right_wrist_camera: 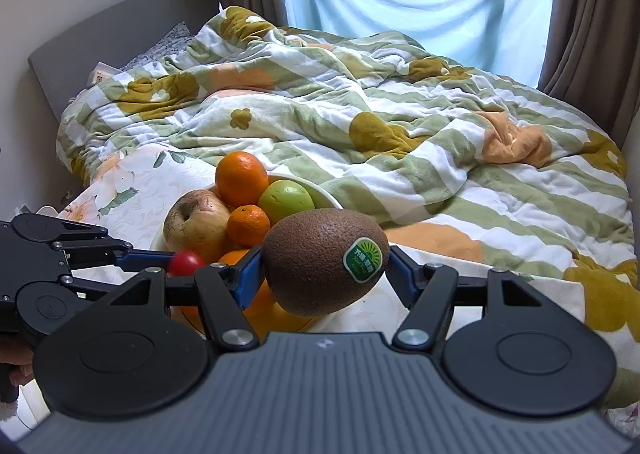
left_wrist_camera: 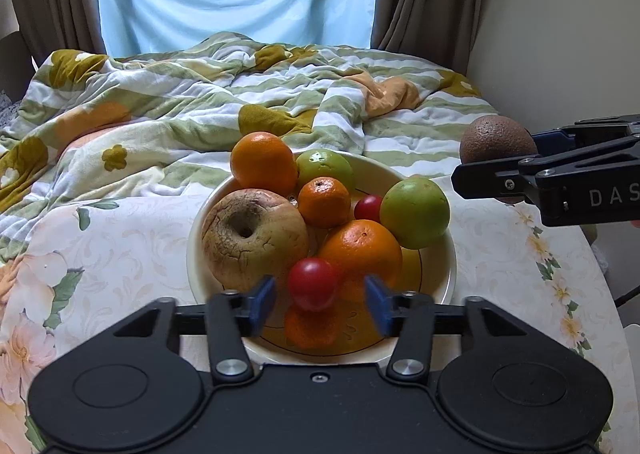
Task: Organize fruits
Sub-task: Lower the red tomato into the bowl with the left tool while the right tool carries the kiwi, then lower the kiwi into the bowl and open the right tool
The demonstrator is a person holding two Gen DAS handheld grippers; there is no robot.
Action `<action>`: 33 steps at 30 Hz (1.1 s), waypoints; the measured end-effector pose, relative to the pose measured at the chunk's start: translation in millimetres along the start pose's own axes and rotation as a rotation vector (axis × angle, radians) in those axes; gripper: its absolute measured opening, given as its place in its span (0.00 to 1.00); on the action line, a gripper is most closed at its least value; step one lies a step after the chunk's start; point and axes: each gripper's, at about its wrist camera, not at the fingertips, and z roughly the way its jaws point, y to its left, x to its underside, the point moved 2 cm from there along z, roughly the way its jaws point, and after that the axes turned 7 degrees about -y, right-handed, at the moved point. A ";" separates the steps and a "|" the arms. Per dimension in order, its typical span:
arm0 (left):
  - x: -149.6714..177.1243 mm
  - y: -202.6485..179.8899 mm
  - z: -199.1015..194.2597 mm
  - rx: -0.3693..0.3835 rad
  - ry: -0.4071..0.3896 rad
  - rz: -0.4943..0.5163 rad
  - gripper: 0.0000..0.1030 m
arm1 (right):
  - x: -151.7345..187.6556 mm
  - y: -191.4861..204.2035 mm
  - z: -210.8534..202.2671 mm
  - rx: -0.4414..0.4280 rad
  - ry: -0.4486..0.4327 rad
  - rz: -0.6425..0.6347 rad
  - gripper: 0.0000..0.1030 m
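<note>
A cream bowl (left_wrist_camera: 444, 278) on a floral tablecloth holds a wrinkled apple (left_wrist_camera: 252, 238), oranges (left_wrist_camera: 360, 250), two green fruits (left_wrist_camera: 416, 212) and small red tomatoes. My left gripper (left_wrist_camera: 320, 304) is open over the bowl's near rim, its blue pads on either side of a red tomato (left_wrist_camera: 312, 282) without touching it. My right gripper (right_wrist_camera: 324, 266) is shut on a brown kiwi (right_wrist_camera: 320, 258) with a green sticker, held in the air to the right of the bowl. The kiwi also shows in the left wrist view (left_wrist_camera: 496, 140).
The bowl (right_wrist_camera: 320, 190) stands on a round table with a floral cloth (left_wrist_camera: 120, 246). Behind it is a bed with a rumpled green-striped quilt (left_wrist_camera: 200, 94), curtains and a window. A wall is close on the right.
</note>
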 end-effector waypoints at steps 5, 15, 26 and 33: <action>1.1 6.5 -15.6 -0.017 -0.021 0.009 0.86 | 0.1 1.2 -7.7 0.015 -0.008 0.020 0.78; 8.0 43.7 -51.8 -0.065 -0.061 -0.030 0.98 | 8.2 23.5 -17.1 0.068 -0.005 0.060 0.78; 19.8 78.7 -74.0 -0.079 -0.064 -0.054 0.98 | 36.6 71.0 9.2 0.164 -0.002 0.109 0.78; 28.5 91.5 -77.3 -0.066 -0.043 -0.060 0.98 | 48.6 87.4 21.6 0.207 -0.067 0.139 0.78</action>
